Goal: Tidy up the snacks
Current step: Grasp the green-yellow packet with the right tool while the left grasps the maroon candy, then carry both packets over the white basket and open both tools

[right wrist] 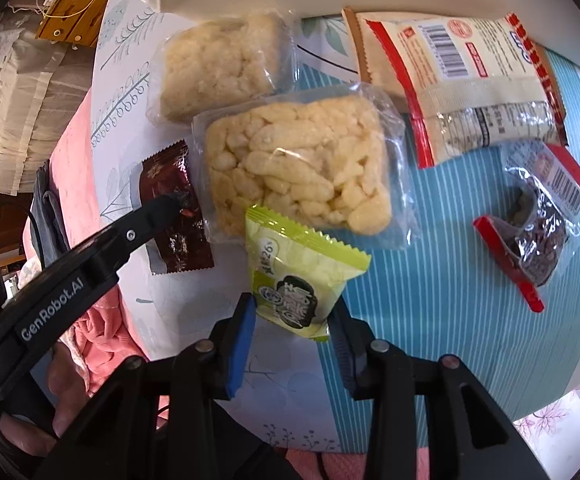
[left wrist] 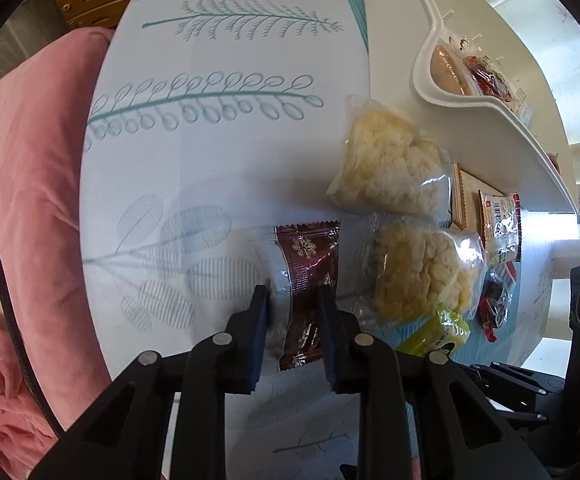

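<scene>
A round table (right wrist: 470,208), covered by a cloth printed with pale leaf sprigs on one part and teal stripes on the other, carries everything, with a pink cushion (left wrist: 30,168) pushed against its edge. On the far side rests a white divided tray (left wrist: 470,92), one of whose wells already holds a few wrapped items with red print. Just beside the tray's near edge lie two clear bags of pale puffed rice cake (right wrist: 298,164), one behind the other (their wrappers seem to overlap slightly). Right of them on the striped part sits a cream and red packet (right wrist: 462,84), barcode up, and nearer the edge a clear, red-edged packet of dark pieces (right wrist: 534,220). The brown snowflake wrapper (left wrist: 310,276) lies on the leaf-print part, left of the nearer rice cake bag; the left gripper (left wrist: 293,304) points steeply down over it with its blue-padded jaws clenched on the wrapper's near end. The green snack packet (right wrist: 302,280) lies in front of the nearer rice cake bag, its top corner over that bag's edge; the right gripper (right wrist: 292,312) has its jaws closed in against the packet's two sides, grasping its lower end.
</scene>
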Demonstrator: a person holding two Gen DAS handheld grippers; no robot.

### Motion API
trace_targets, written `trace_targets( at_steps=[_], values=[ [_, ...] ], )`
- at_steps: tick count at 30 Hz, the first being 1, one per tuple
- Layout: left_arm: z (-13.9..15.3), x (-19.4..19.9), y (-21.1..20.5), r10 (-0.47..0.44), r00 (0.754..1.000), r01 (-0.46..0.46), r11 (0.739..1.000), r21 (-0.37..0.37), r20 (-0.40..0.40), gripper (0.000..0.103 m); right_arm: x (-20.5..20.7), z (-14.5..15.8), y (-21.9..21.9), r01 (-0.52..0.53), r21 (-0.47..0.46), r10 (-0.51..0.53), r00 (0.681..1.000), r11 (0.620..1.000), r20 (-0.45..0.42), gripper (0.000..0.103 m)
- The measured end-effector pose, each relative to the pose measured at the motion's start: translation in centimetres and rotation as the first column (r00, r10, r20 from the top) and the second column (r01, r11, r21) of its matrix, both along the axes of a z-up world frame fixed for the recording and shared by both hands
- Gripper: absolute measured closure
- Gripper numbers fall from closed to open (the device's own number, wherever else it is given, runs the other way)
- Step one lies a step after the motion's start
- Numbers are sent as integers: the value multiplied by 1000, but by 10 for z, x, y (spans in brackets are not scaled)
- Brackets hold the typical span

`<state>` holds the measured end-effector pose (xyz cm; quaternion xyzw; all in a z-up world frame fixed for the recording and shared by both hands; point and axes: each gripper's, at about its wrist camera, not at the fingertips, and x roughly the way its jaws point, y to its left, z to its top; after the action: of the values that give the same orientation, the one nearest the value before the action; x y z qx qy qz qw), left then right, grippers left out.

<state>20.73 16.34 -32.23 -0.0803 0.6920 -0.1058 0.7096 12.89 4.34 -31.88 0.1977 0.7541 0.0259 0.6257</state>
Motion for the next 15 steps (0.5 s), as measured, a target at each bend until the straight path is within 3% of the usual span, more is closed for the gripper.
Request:
trace_targets(
  at_steps=[7,15],
  values=[
    [11,-28,3,38,999,-38,999,-18,-18,85,-11,12,6,-15,19,15,1000,1000,-4,66],
    [40,-57,1,12,1000,-12,999,-40,-3,87,-27,36,8,-4,-8,4,1000,1000,12,66]
  ],
)
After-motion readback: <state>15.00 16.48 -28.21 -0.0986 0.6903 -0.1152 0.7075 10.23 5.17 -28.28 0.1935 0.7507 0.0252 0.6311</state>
